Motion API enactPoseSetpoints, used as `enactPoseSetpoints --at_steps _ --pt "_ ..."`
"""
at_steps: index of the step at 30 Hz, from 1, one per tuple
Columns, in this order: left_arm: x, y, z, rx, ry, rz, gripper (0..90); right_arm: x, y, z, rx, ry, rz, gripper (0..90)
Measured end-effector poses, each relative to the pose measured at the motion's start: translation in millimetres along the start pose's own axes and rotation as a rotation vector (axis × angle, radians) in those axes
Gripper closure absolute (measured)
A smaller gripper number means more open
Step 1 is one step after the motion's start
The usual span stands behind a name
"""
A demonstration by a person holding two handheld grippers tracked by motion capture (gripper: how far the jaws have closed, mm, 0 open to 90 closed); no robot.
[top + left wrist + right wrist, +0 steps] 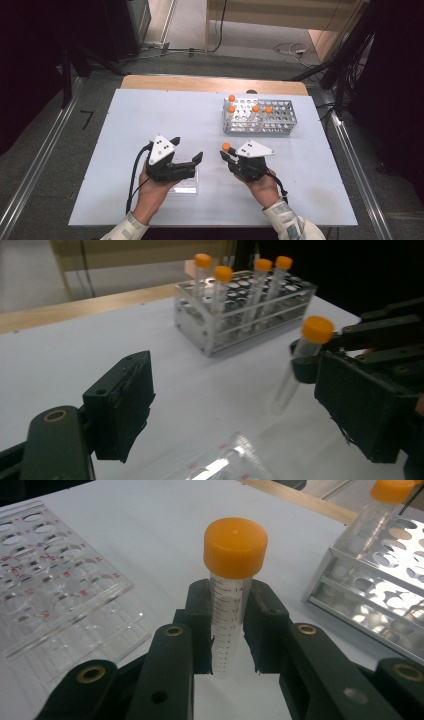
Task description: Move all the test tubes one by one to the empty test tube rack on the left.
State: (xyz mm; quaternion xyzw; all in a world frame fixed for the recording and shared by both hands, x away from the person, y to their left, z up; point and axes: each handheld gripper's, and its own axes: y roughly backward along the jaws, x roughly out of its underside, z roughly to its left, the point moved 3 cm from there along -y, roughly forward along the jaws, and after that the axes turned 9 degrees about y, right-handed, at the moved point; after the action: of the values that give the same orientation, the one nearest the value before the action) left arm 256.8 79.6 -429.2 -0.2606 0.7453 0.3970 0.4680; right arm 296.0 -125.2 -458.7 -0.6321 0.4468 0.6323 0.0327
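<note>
Clamped between the right gripper's point(227, 630) jaws at the centre of its own view, an orange-capped tube point(231, 575) stands upright, cap clear for slotting into a rack. Left gripper point(235, 405) is spread wide with nothing between its jaws, over the clear plastic rack point(184, 186) lower centre-left. Upper right, the metal rack point(260, 117) holds four tubes; nothing blocks either rack.

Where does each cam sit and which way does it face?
High view: above the person's side, facing forward and down on the table; forearms, left gripper, right gripper.
Left gripper view: on the left gripper, facing the metal rack; open jaws.
Right gripper view: on the right gripper, looking along jaws shut on the tube.
Shared: all three show that tube and the metal rack.
</note>
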Motion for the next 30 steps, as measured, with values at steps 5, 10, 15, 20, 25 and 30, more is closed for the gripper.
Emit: enactPoseSetpoints --at_steps 5,10,15,20,25,30 --pt "0.5 -10.8 -15.8 0.058 -0.023 0.008 25.6 -0.7 -3.0 7.2 -0.016 0.019 0.008 71.8" --pt "-2.9 -31.2 -29.1 0.124 -0.037 0.038 38.5 -2.1 -2.1 11.3 -0.021 0.032 0.004 71.8" --pt "-1.6 -44.6 -32.6 0.14 -0.034 0.062 49.2 -2.0 -1.0 11.9 -0.028 0.033 0.004 71.8" --pt "0.7 -49.0 -33.9 0.137 -0.048 0.068 59.5 -2.2 -0.7 14.3 -0.035 0.042 0.003 71.8" --pt "0.8 -49.1 -34.2 0.137 -0.057 0.064 68.7 -2.1 -0.7 14.2 -0.038 0.038 0.003 71.8" --pt "-1.0 -47.7 -32.2 0.139 -0.048 0.057 69.8 -2.7 -0.4 14.0 -0.051 0.027 -0.002 66.4"
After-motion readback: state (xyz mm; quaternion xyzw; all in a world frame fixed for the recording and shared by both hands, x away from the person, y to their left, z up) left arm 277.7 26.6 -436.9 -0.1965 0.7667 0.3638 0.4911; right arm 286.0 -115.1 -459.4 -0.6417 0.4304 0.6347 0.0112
